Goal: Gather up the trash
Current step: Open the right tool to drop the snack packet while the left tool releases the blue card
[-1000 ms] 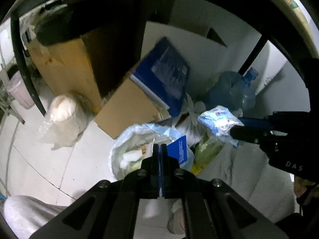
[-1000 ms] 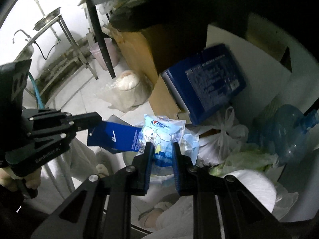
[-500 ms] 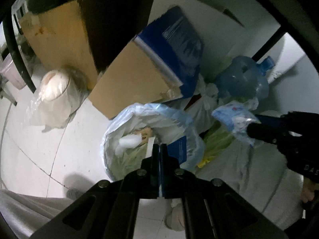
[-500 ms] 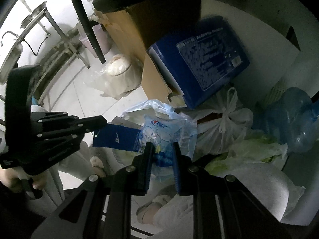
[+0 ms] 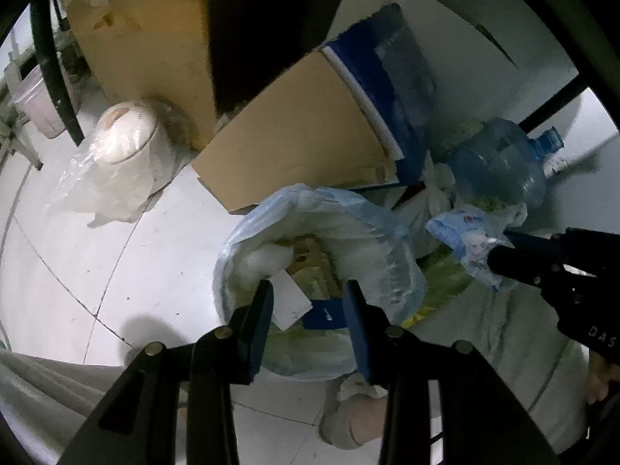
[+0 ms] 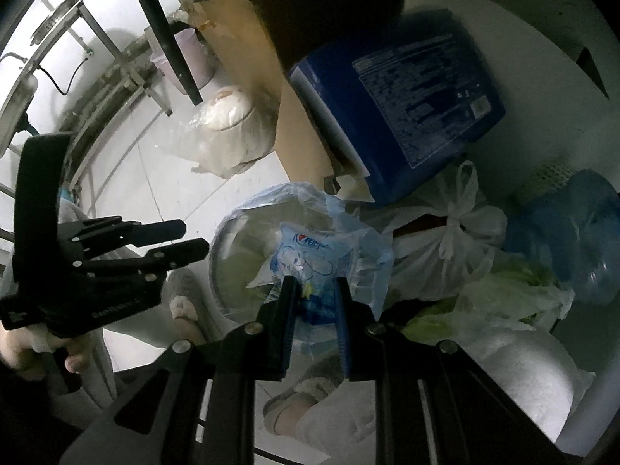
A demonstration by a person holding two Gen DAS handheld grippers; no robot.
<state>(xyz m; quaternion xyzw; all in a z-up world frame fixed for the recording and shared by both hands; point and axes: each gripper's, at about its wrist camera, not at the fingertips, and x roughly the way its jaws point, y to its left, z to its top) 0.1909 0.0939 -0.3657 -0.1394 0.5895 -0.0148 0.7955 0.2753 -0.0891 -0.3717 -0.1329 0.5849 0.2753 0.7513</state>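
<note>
Floor: white tiles, boxes stacked behind.
Left hand-held gripper: released, blue card at 12 o'clock, inside bin bag.
Right hand-held gripper: grasping wrapper over bag.

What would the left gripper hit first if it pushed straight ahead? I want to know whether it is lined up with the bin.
Probably the blue-and-white card lying between the left gripper's open fingers, over the trash already in the bag-lined bin; depth is unclear.
</note>
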